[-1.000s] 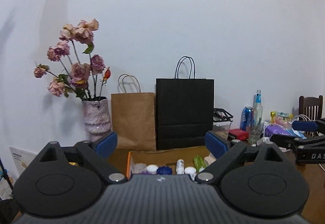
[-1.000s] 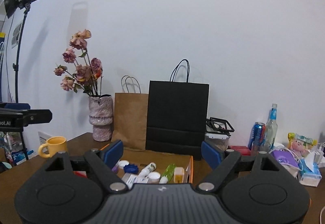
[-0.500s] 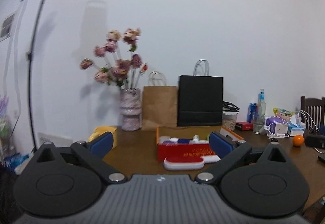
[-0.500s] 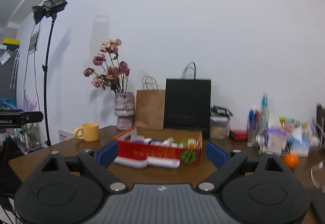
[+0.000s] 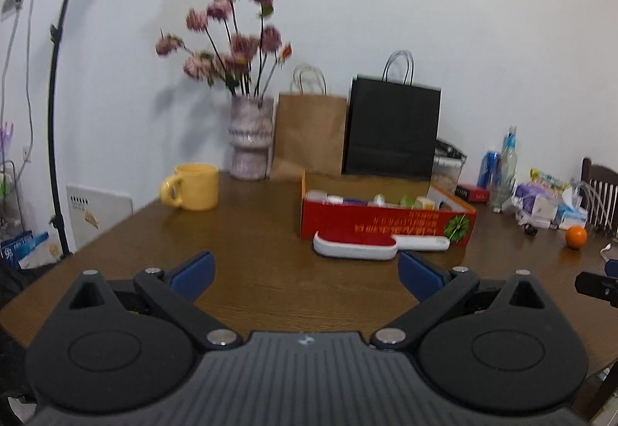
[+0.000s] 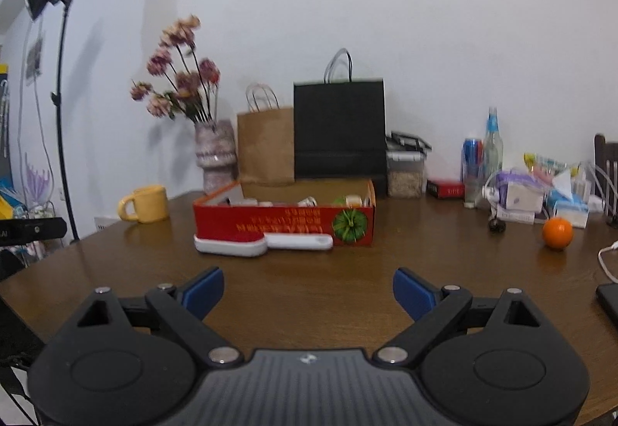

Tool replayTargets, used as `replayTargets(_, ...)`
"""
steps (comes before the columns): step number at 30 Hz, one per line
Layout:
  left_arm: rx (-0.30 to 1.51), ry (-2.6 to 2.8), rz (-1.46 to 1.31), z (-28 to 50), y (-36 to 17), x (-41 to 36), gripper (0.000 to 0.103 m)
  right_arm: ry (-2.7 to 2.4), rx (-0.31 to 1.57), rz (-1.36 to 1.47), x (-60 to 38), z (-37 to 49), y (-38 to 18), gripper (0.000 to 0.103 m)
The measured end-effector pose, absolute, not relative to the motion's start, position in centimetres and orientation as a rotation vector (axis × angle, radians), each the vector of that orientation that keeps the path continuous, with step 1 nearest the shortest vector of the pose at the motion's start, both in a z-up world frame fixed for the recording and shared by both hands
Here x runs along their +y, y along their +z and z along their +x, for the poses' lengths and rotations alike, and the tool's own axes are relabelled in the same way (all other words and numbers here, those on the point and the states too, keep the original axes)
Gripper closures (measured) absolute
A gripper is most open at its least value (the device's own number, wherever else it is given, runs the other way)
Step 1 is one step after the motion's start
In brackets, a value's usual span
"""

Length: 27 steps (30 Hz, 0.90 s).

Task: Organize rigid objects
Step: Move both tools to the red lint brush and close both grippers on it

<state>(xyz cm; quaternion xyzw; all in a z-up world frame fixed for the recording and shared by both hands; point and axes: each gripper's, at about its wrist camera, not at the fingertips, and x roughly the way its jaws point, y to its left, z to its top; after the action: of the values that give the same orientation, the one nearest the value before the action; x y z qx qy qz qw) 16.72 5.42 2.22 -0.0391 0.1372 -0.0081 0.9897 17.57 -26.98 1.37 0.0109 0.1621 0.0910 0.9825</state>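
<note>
Both the left hand-held gripper [image 5: 305,271] and right hand-held gripper [image 6: 308,285] hang wide and empty over the counter [image 6: 347,283], well short of the red box [image 6: 284,219] and white brush [image 6: 262,242]; likely next: approach the brush.

Left hand-held gripper [image 5: 305,269]: matte black body with a ribbed central housing and a small pale logo at its top edge. Two round black discs flank it, each with a triangular cut-out above. Black linkage arms are pinned with silver screws. Finger pads [image 5: 192,270] are blue. Right hand-held gripper [image 6: 308,287]: identical build, with blue pads [image 6: 411,293].
</note>
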Motion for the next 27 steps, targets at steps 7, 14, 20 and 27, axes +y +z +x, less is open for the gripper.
replayTargets(7, 0.387, -0.06, -0.032, 25.9, 1.8, 5.1, 0.0, 0.176, 0.4, 0.051, -27.5, 25.8, 0.8, 0.011)
replayTargets(14, 0.467, -0.071, -0.032, 37.6, -0.3, 5.4, 0.0, 0.198, 0.496, 0.069, -27.4, 38.6, -0.5, 0.03)
replayTargets(20, 0.559, -0.134, -0.078, 44.4, -2.4, 5.7, 0.0, 0.219, 0.614, 0.139, -27.5, 47.3, -3.0, 0.052)
replayTargets(27, 0.582, -0.222, -0.198, 46.0, -4.2, 6.5, 0.026, 0.234, 0.659, 0.079, -26.4, 49.7, -4.8, 0.077)
